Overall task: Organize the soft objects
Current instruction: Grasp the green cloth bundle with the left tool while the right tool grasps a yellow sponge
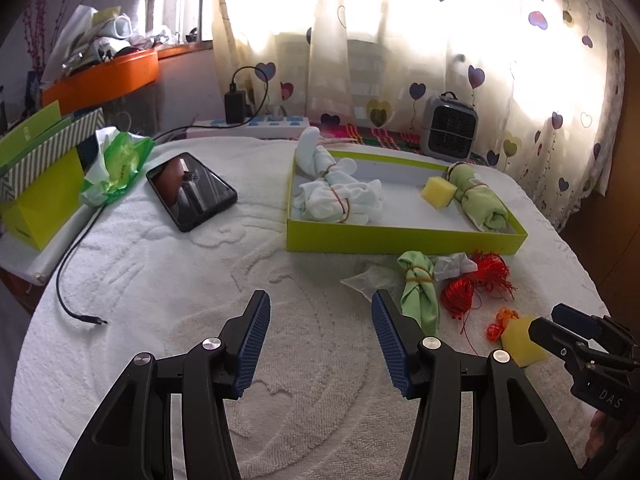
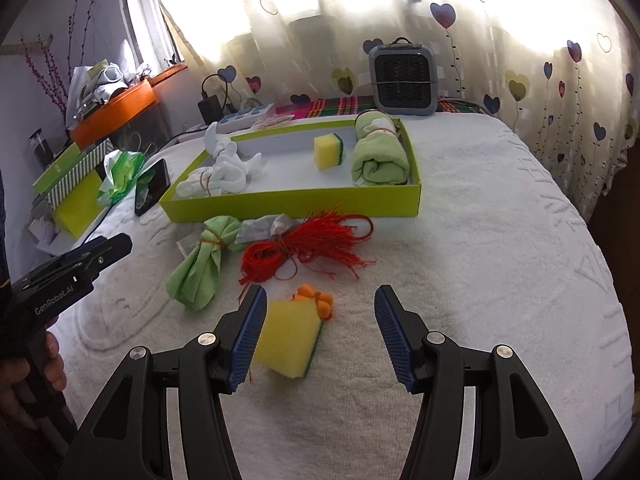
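Currently I read the right gripper (image 2: 320, 328) as released, its left pad touching a yellow sponge (image 2: 289, 338) on the white towel (image 2: 500, 280). My left gripper (image 1: 320, 336) is likewise spread, grasping nothing. Beyond lie a green cloth bundle (image 2: 198, 268), red string (image 2: 308, 244) and the green tray (image 2: 296, 202).

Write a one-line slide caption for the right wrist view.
Open right claw poised around a yellow sponge on the white towel, green tray of bundled cloths beyond.

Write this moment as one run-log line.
left gripper: open, empty | right gripper: open, beside loose yellow sponge | green tray: holds bundles, another sponge
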Available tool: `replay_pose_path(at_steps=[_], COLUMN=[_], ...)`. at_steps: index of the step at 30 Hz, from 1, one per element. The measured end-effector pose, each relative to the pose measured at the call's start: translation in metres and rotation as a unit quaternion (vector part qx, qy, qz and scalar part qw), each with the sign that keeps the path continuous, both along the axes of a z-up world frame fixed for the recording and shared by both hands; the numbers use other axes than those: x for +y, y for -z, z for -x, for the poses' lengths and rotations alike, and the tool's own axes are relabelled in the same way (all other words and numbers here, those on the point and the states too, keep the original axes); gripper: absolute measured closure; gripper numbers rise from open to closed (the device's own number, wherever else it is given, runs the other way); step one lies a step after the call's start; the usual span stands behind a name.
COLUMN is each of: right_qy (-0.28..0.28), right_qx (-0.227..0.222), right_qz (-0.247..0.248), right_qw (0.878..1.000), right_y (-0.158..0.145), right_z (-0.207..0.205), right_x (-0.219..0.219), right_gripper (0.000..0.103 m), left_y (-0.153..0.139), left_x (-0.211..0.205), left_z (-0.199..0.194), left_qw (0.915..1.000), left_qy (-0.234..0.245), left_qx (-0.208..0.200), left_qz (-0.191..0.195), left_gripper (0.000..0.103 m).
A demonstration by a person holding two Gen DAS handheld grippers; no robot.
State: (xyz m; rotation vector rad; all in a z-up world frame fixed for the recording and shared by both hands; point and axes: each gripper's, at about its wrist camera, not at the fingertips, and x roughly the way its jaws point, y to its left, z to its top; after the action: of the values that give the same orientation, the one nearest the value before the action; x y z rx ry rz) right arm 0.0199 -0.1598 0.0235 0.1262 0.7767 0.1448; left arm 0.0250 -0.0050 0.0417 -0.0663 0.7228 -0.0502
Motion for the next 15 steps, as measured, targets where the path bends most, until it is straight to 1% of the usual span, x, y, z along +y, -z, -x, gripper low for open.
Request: replay_pose_path(at_steps=[7,12,15], right_qy=[-0.007,-0.004,-0.004], right_qx=[0.020,0.024,0.029], right_qz=[0.018,0.032,0.021], right_qw=[1.000,0.999,0.999], right_y=[0.013,0.018,0.019], right_z=[0.002,0.003,0.003], right_x=[0.016,0.023,0.022], right_gripper=[0.046,0.046,0.046], left_y=[0.007,0.012,0.015], left_x=[-0.005,-0.007,-0.009], left_z=[0.004,0.006,0.007], left_qw=[0.9998,0.9992,0.9987], left_qy=[0.014,0.027,0.035], left_qx=[0.015,0.027,0.033], left_qz=[0.005,0.009,0.014], left_gripper=[0.051,0.051,0.051])
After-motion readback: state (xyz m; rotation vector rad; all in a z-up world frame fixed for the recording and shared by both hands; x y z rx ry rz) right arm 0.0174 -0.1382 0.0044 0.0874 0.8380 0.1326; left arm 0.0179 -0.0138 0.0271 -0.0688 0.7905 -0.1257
